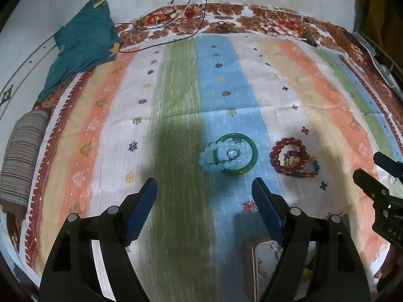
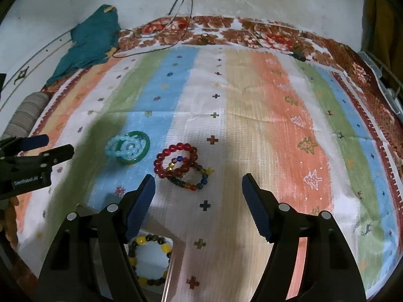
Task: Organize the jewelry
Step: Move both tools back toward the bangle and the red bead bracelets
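A green bangle (image 1: 252, 159) lies on the striped cloth with a pale blue bead bracelet (image 1: 209, 162) over it; both show in the right wrist view, bangle (image 2: 145, 151), bracelet (image 2: 113, 148). A red bead bracelet (image 1: 277, 162) overlaps a multicoloured bead bracelet (image 1: 311, 173) to their right; they also show as red (image 2: 176, 148) and multicoloured (image 2: 199, 186). A yellow and dark bead bracelet (image 2: 141, 280) lies in a box (image 2: 169, 271) near me. My left gripper (image 1: 204, 188) is open, short of the bangle. My right gripper (image 2: 197, 183) is open, just short of the red bracelet.
The striped cloth (image 1: 176, 125) covers a bed. A teal garment (image 1: 83, 42) and thin cables (image 1: 176, 30) lie at the far left edge. A striped roll (image 1: 22, 156) sits at the left. The box edge (image 1: 248, 264) is by my left gripper.
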The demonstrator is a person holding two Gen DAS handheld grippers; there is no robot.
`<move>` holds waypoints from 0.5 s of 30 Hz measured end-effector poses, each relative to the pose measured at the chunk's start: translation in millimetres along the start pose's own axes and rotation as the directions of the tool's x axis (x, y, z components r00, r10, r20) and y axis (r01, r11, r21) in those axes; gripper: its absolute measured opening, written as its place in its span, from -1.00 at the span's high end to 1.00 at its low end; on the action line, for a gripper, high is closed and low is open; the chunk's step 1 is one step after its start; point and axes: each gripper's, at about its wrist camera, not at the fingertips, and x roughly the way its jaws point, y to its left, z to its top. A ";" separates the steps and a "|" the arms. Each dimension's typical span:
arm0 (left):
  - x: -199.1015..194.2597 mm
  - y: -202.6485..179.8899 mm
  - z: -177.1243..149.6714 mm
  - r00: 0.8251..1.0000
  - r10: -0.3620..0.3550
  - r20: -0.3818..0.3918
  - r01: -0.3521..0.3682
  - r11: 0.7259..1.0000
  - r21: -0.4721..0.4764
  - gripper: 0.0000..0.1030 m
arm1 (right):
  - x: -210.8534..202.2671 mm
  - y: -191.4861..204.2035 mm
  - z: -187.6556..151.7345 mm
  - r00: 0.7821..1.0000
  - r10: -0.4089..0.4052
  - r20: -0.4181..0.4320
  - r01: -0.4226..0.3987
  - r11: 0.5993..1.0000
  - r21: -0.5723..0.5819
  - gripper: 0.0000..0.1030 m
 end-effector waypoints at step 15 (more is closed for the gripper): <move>33.8 2.5 10.8 0.999 0.025 -0.047 -0.024 1.000 0.008 -0.50 | 37.0 -1.4 13.9 0.998 0.007 -0.055 -0.006 1.000 0.005 -0.38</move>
